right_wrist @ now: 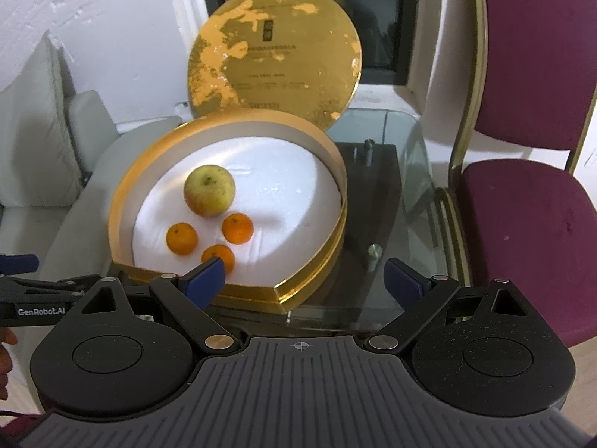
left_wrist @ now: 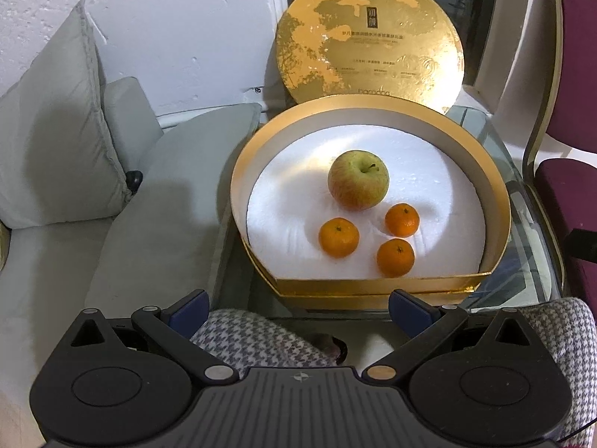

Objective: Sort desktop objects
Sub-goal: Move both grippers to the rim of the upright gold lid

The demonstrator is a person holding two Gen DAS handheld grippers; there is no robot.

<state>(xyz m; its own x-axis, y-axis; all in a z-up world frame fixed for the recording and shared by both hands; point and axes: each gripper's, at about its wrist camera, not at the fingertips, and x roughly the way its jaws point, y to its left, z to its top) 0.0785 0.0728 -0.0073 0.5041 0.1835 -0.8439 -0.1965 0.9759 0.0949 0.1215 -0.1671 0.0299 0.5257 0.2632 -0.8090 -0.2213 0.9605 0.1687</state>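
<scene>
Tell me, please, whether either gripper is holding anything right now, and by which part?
Nothing is held. The left gripper and right gripper are both open and empty, short of the gold box.

left hand-held gripper point(right_wrist: 15, 261): "GenRobot.AI" | gold lid point(left_wrist: 369, 37): perhaps "baradda", other print unreadable

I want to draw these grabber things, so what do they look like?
Both are alike. The left gripper and right gripper each have a black body with two round discs, silver pivot pins, a ridged grey middle plate with a small crosshair mark, and two dark blue fingers. White "GenRobot.AI" lettering shows on the left one's side.
</scene>
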